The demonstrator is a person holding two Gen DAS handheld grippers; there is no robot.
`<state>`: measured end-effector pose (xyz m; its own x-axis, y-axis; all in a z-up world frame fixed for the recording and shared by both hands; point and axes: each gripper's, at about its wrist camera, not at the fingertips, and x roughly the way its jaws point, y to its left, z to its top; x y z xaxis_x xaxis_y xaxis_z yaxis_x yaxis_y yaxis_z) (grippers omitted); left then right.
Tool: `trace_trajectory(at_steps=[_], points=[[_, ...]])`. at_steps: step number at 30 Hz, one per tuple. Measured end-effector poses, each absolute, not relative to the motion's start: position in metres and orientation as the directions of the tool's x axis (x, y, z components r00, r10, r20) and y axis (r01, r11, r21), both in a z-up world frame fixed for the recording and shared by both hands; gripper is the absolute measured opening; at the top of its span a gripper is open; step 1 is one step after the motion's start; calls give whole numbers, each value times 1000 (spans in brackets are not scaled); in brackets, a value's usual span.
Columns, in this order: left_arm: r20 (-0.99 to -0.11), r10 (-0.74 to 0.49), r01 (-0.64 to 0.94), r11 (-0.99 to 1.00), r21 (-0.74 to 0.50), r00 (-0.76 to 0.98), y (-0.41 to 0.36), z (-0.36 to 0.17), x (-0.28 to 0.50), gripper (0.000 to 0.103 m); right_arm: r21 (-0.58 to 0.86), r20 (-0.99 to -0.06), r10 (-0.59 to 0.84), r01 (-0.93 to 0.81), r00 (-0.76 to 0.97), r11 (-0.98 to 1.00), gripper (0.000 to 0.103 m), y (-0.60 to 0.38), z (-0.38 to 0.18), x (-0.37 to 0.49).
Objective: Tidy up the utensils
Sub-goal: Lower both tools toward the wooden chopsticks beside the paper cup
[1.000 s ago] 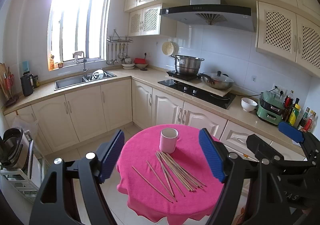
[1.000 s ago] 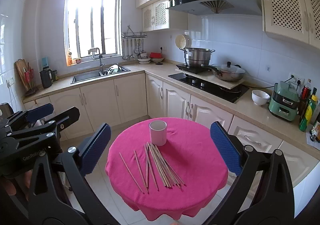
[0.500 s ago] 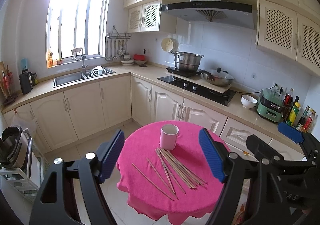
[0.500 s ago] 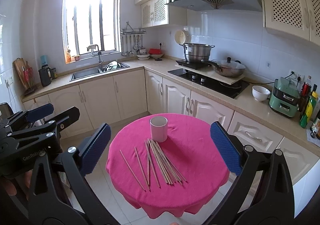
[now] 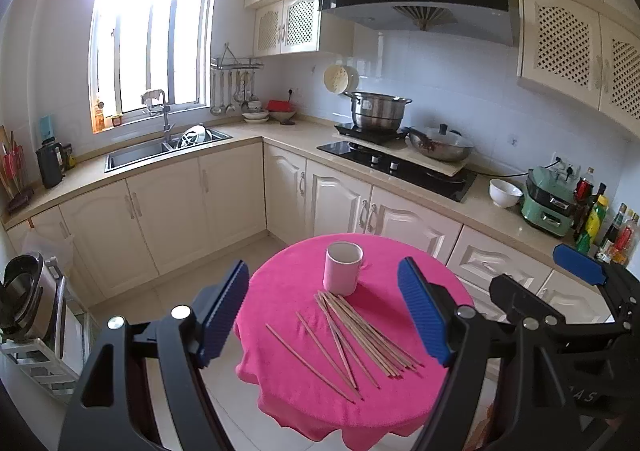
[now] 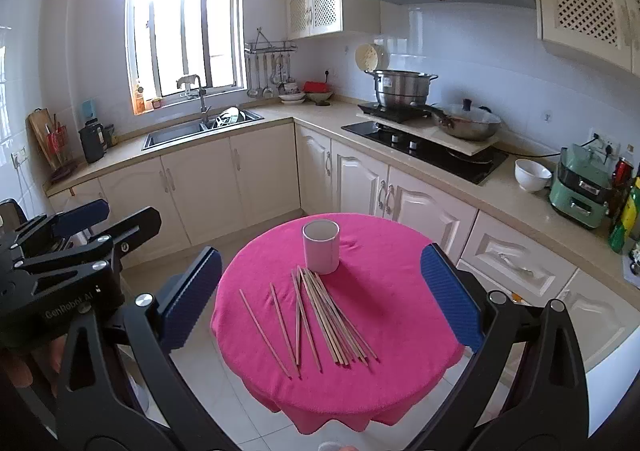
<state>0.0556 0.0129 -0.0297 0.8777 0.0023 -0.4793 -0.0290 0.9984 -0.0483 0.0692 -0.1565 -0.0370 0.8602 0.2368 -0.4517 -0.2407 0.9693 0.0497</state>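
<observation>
A small round table under a pink cloth [image 5: 400, 403] [image 6: 400, 315] carries a white mug [image 5: 343, 267] [image 6: 321, 247], upright and empty as far as I can see. In front of the mug lie several thin wooden sticks [image 5: 360, 335] [image 6: 328, 319], most bunched, two lying apart to the left. My left gripper [image 5: 324, 315] hangs open above the near part of the table, holding nothing. My right gripper [image 6: 320, 299] is open too, also above the table and apart from the sticks. Each gripper shows at the edge of the other's view.
An L-shaped kitchen counter [image 5: 280, 131] runs behind the table with a sink [image 5: 160, 149], a hob with a steel pot [image 5: 378, 113] and a pan [image 5: 440, 143], a white bowl [image 5: 505, 193] and bottles at right. Tiled floor surrounds the table. A rack [image 5: 32, 315] stands at left.
Both grippers have drifted slightly, so the table sits a little lower and closer in view. Mug and sticks have not moved. Both jaws stay open.
</observation>
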Motion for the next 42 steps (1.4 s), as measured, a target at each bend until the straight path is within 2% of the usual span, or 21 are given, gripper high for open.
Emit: trace_trajectory(at_steps=[8,13,18,23,27,34,36,38,40,42], points=[[-534,57,-74,997,-11,844,6,-50,106,76,92,-514,302,-299,803,950,97,-162,-59,127],[-614,92,-103,995,18,784,-1,-73,157,75,115,-591,341,-342,731,932,97,-165,-82,179],[-727,94,-146,989,-8,680,3,-118,207,75,113,-678,354,-385,644,916,97,-167,-118,233],[-832,123,-181,983,28,541,3,-176,248,75,98,-746,347,-422,568,901,97,-174,-156,276],[-876,132,-201,979,41,465,1,-207,264,75,95,-770,340,-429,541,898,97,-180,-178,297],[-943,79,-261,965,-8,323,11,-260,275,75,122,-830,337,-445,444,887,96,-185,-223,330],[-954,75,-279,960,-9,289,15,-273,275,75,120,-850,328,-454,412,883,93,-182,-236,335],[-964,57,-284,959,-20,260,16,-283,276,60,132,-868,326,-458,376,879,88,-181,-249,339],[-976,33,-298,954,-34,215,21,-296,277,50,124,-880,309,-453,362,883,85,-180,-259,342],[-983,-2,-325,944,-63,184,28,-309,276,42,122,-891,299,-453,342,883,75,-180,-269,345]])
